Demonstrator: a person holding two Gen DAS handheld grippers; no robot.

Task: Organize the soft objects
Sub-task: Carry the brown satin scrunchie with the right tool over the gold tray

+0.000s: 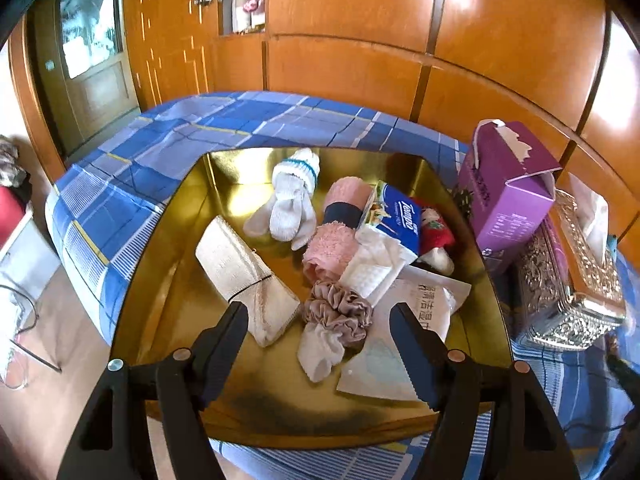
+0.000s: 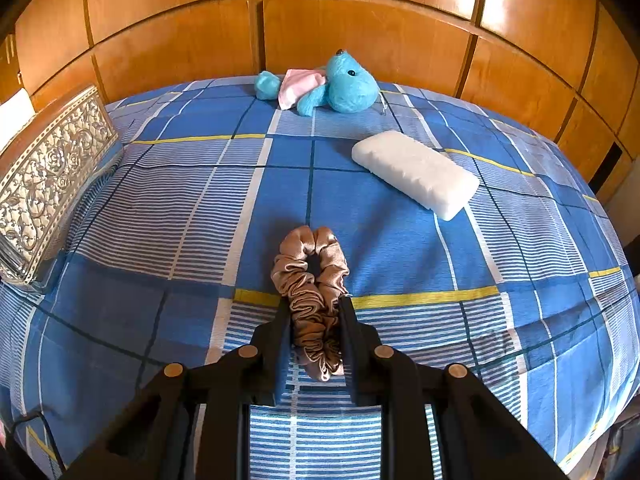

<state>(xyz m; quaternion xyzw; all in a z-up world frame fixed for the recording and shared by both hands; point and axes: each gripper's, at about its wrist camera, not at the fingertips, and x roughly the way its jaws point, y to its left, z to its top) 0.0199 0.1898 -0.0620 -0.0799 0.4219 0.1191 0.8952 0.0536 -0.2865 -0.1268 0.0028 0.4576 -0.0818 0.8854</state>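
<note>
Lower centre of right view, right gripper [image 2: 314, 320] is clamped on a tan satin scrunchie [image 2: 310, 280] over blue plaid bedcover [image 2: 160, 208]. Left gripper [image 1: 320, 344] gapes w/ nothing between, above gold metal tray [image 1: 168, 248]. Carry scrunchie over tray's free left side, release low.

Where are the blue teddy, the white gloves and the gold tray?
Blue teddy [image 2: 352, 84]: right wrist view, on its head.
White gloves [image 1: 290, 204]: left wrist view, on the knitted palm.
Gold tray [image 1: 168, 292]: left wrist view, on its bare left wall.
</note>
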